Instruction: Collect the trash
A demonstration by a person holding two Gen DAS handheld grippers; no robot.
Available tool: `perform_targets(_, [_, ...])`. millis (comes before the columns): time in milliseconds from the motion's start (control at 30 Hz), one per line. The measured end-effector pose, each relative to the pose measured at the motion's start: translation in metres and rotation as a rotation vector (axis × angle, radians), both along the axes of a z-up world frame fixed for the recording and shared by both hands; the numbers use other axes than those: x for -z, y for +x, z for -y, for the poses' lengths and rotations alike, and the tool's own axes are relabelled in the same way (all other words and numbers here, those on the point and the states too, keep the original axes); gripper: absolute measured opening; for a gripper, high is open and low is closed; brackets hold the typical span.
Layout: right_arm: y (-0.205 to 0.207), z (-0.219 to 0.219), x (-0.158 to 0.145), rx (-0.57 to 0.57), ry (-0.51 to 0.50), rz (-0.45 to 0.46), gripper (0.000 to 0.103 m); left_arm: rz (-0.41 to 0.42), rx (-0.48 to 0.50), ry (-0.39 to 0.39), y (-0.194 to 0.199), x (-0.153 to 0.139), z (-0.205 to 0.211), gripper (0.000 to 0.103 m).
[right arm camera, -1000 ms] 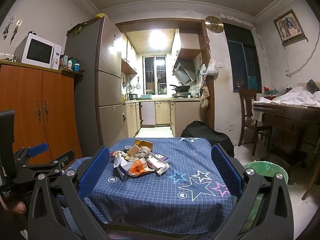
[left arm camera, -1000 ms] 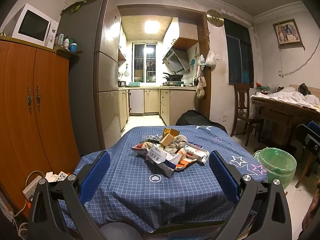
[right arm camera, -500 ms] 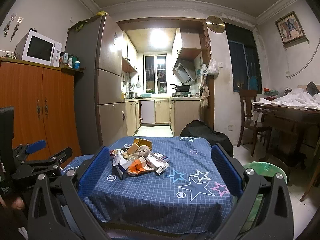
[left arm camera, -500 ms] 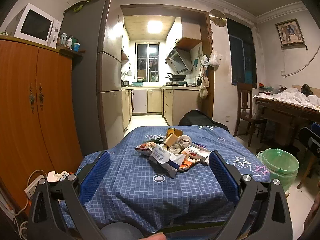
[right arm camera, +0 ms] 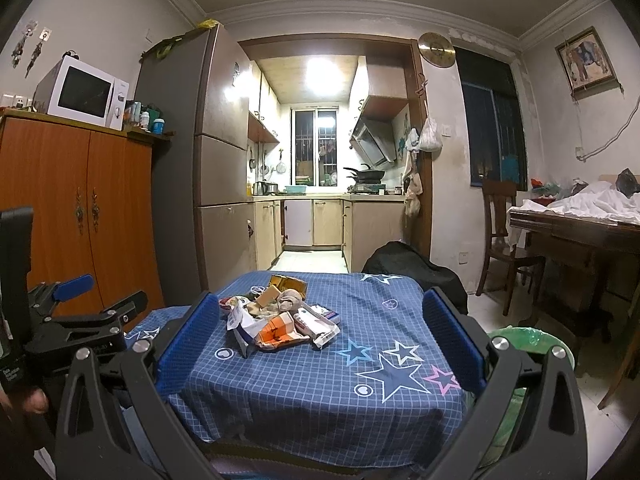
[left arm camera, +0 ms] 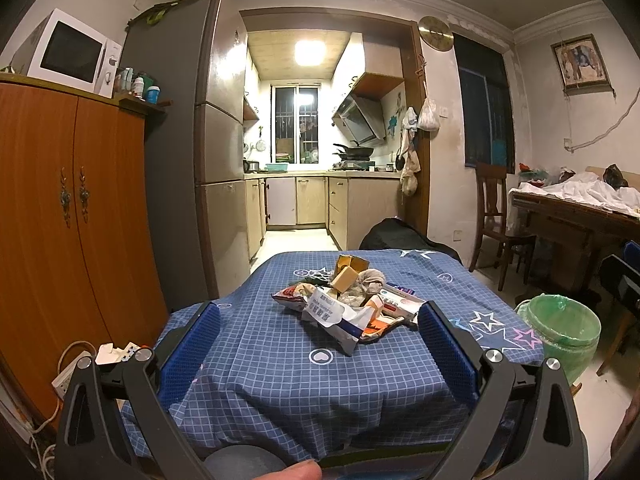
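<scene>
Both claws, left claw (left arm camera: 318,336) and right claw (right arm camera: 320,332), have come slightly nearer to the bench (left arm camera: 280,360), jaws still wide apart and empty. The trash pile (left arm camera: 352,300) lies just ahead, untouched; collecting is not started.

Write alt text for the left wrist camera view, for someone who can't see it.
A pile of trash sits on a table with a blue checked cloth, framed by the open, empty left gripper. A green-lined bin stands on the floor to the table's right, with a lit kitchen beyond.
</scene>
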State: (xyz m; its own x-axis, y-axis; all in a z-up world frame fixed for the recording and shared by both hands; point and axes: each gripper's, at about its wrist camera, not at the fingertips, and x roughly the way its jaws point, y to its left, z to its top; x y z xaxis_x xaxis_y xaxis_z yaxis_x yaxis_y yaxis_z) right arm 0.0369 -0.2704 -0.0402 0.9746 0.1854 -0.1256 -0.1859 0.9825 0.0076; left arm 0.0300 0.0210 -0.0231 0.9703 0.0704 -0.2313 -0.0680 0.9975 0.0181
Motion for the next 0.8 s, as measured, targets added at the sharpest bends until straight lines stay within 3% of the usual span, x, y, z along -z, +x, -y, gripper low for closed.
perform_targets(433, [0.009,-0.004,-0.003,-0.036,-0.025,-0.005,0.098,-0.035,0.005,0.002,0.013,0.005,-0.006,0.098])
perform_targets(700, [0.047,-0.008,0.011,-0.141,-0.009,-0.113,0.098,-0.211,0.070,-0.055,0.085,0.037,-0.037,0.098])
perform_targets(800, [0.063,-0.010,0.025,-0.160,-0.004,-0.169,0.098,-0.354,0.134,-0.185,0.137,0.055,-0.058,0.098])
